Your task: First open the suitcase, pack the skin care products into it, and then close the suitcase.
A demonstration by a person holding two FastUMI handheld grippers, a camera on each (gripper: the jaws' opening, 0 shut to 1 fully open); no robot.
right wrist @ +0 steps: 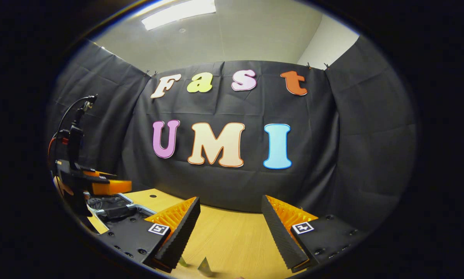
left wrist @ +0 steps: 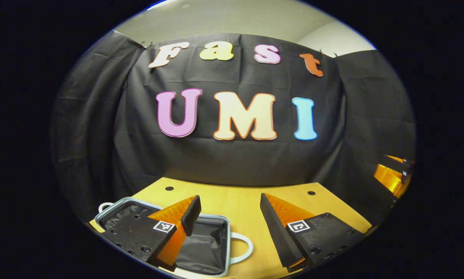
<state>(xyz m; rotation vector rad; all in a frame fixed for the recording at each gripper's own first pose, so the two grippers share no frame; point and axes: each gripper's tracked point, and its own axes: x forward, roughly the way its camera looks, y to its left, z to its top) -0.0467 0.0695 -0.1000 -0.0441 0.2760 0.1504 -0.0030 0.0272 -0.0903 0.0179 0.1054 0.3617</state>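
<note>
Suitcase point(left wrist: 200, 244) on table point(left wrist: 239, 201), front-left; wall behind

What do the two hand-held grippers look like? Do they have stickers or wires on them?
Each hand-held gripper, left and right, has two wedge-shaped fingers with ribbed inner faces, set on black blocks with screw holes. Every block carries a small square black-and-white marker, like a sticker. In the right gripper view, the left one's body is black with an orange part and has a thin black cable curving up from it.

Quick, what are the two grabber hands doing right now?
Left gripper: open, holding nothing, above the open suitcase.
Right gripper: open, holding nothing, over the table.
</note>
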